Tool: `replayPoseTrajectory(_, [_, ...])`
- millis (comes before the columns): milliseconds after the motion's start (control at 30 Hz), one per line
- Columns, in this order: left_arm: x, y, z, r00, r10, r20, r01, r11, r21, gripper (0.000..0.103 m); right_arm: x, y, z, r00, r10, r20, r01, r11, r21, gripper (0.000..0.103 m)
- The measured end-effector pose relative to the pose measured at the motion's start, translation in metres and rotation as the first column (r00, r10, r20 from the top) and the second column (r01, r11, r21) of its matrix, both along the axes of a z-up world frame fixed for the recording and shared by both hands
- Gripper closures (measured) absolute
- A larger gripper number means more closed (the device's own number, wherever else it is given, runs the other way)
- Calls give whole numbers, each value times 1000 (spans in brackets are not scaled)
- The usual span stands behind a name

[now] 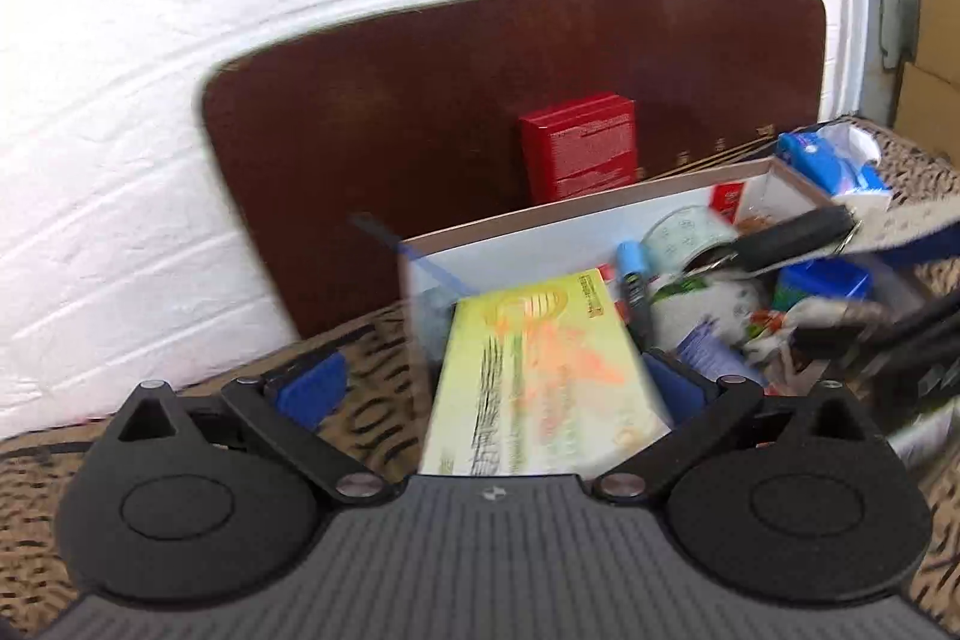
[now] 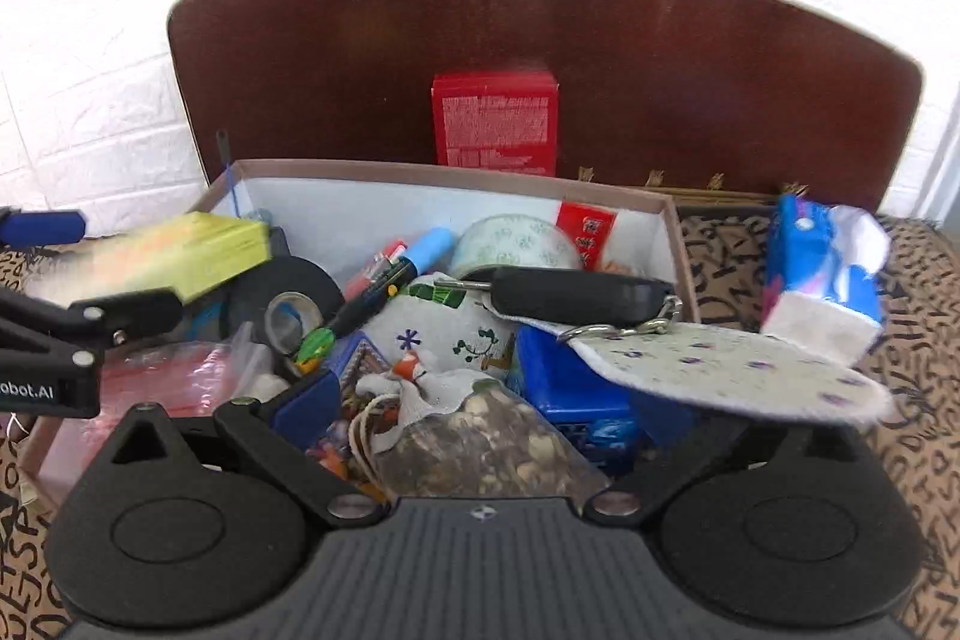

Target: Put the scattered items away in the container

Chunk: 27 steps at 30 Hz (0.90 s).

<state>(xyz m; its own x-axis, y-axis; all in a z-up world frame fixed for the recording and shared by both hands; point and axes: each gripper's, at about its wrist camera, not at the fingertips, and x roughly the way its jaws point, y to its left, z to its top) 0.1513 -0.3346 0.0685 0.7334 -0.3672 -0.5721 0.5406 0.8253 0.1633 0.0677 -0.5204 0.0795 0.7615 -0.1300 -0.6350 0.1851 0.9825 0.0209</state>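
The container is a cardboard box [image 1: 558,220] [image 2: 420,172], full of small items. A yellow-green box [image 1: 540,370] lies between my left gripper's [image 1: 501,388] wide-apart blue pads, its far end over the box's near wall; it also shows in the right wrist view [image 2: 180,250] over the box's left side. My right gripper [image 2: 480,400] is open above the box's near part. A black car key [image 2: 576,295] with a ring and a speckled fabric tag [image 2: 738,370] lies across the contents.
A red carton [image 2: 493,124] stands behind the box against a dark wooden headboard [image 2: 660,88]. A blue tissue pack [image 2: 828,274] sits right of the box on the leopard-print cover [image 2: 912,400]. Tape rolls [image 2: 282,304], pens and a pouch fill the box.
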Motion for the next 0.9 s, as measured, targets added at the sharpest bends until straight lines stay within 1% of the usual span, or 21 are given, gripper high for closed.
replayPoseTrajectory(100, [-25, 34, 2, 999, -1, 51, 2, 1000, -21, 0, -30, 29, 17, 990, 18, 142, -12, 999, -40, 0])
replayPoseTrajectory(200, [-44, 66, 2, 998, 28, 57, -24, 997, -67, 0, -51, 71, 24, 966, 83, 245, -59, 993, -104, 0])
replayPoseTrajectory(267, [-57, 85, -1, 996, 61, 65, -55, 994, -91, 0, -58, 97, 22, 955, 117, 271, -95, 991, -93, 0])
replayPoseTrajectory(367, [-81, 117, -8, 993, 99, 64, -92, 990, -111, 0, -61, 134, 11, 946, 147, 288, -157, 988, 11, 0])
replayPoseTrajectory(400, [-88, 127, -12, 991, 117, 68, -109, 988, -108, 0, -62, 147, 7, 946, 155, 284, -171, 985, 32, 0])
replayPoseTrajectory(467, [-103, 155, -21, 986, 152, 65, -145, 984, -100, 0, -68, 178, -1, 938, 183, 295, -202, 979, 37, 0])
replayPoseTrajectory(533, [-117, 184, -33, 978, 204, 39, -200, 976, -91, 0, -76, 208, -10, 919, 212, 334, -235, 972, 30, 0])
replayPoseTrajectory(600, [-128, 210, -49, 973, 232, 1, -231, 970, -74, 0, -84, 233, -21, 898, 230, 375, -261, 965, 35, 0])
replayPoseTrajectory(700, [-140, 242, -70, 960, 279, -15, -279, 960, 8, 0, -87, 263, -40, 885, 278, 373, -320, 946, 55, 0])
replayPoseTrajectory(767, [-151, 268, -80, 945, 327, -24, -326, 944, 45, 0, -87, 282, -53, 884, 320, 341, -365, 928, 78, 0])
replayPoseTrajectory(833, [-164, 294, -86, 925, 379, -33, -377, 925, 55, 0, -85, 298, -64, 888, 351, 298, -398, 910, 115, 0])
replayPoseTrajectory(900, [-177, 318, -87, 900, 435, -11, -434, 899, 63, 0, -84, 313, -72, 882, 391, 262, -435, 890, 137, 0])
